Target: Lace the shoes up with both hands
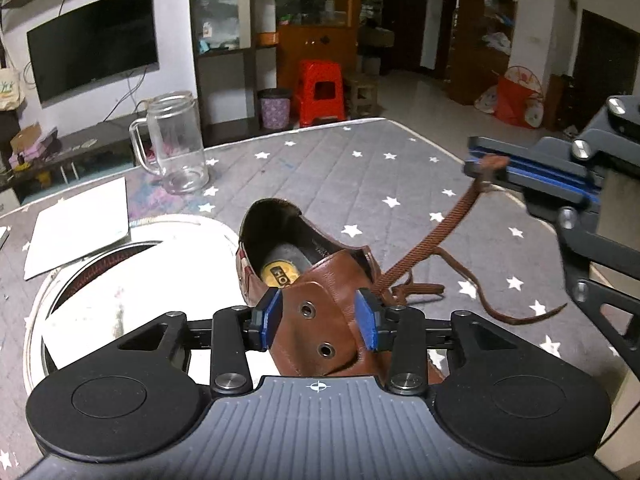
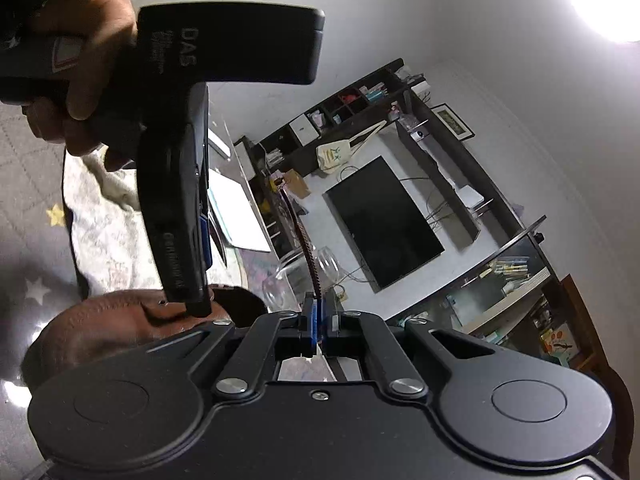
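A brown leather shoe (image 1: 312, 264) stands on the star-patterned grey cloth (image 1: 340, 168), its heel opening pointing away. My left gripper (image 1: 320, 316) straddles the shoe's eyelet flap; the blue pads (image 1: 273, 314) sit at either side of the leather and I see no squeeze. My right gripper (image 1: 480, 164) hovers at the right, shut on the end of the brown lace (image 1: 432, 236), which runs taut down to the shoe. In the right wrist view the lace (image 2: 308, 252) rises from the shut right gripper (image 2: 319, 316), and the left gripper (image 2: 200, 308) reaches down onto the shoe (image 2: 120, 320).
A glass mug (image 1: 176, 144) stands at the back left. A white sheet (image 1: 80, 224) lies over a white round tray (image 1: 120, 300) left of the shoe. A loose lace end (image 1: 520, 316) trails right. A hand (image 2: 92, 40) holds the left gripper's handle.
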Available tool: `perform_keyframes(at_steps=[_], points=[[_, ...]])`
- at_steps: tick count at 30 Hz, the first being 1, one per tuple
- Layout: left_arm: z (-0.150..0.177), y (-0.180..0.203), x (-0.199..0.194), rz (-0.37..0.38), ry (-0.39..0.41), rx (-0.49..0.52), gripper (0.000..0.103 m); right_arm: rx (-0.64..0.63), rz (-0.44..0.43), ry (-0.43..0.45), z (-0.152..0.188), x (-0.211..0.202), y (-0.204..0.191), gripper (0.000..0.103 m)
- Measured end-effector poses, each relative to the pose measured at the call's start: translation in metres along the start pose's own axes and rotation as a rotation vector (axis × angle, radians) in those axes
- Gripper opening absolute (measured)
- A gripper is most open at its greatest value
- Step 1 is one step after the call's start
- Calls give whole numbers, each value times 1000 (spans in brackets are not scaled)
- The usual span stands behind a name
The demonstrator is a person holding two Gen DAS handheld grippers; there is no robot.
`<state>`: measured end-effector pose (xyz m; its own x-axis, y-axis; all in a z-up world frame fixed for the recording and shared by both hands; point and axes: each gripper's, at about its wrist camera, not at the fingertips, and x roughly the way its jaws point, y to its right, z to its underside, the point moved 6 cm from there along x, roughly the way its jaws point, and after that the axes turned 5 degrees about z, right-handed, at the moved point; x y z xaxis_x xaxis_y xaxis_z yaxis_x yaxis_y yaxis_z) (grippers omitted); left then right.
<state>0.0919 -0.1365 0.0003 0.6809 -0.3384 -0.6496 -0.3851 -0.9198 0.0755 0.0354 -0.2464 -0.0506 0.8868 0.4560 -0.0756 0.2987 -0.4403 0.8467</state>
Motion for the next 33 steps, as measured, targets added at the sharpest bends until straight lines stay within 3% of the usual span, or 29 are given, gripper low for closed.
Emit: perform_keyframes(at_steps=[12,14,17,25,33], points=[[-1,-9,10,23,-18,-56,45,-13,-23,-27,8,0,-12,2],[0,-11,12,17,-27,-54,44,-15,-27,-31,9,1,-13,2],[1,-14,10,55,-22,-74,33,-25,-37,-42,12,1,-17,2],[8,-27,-9,83,8,-71,26,-72,-53,-55,17,4,-32,2],[20,-48,-18,118,34,-131,23,-212,-40,-58,17,16,-58,2]])
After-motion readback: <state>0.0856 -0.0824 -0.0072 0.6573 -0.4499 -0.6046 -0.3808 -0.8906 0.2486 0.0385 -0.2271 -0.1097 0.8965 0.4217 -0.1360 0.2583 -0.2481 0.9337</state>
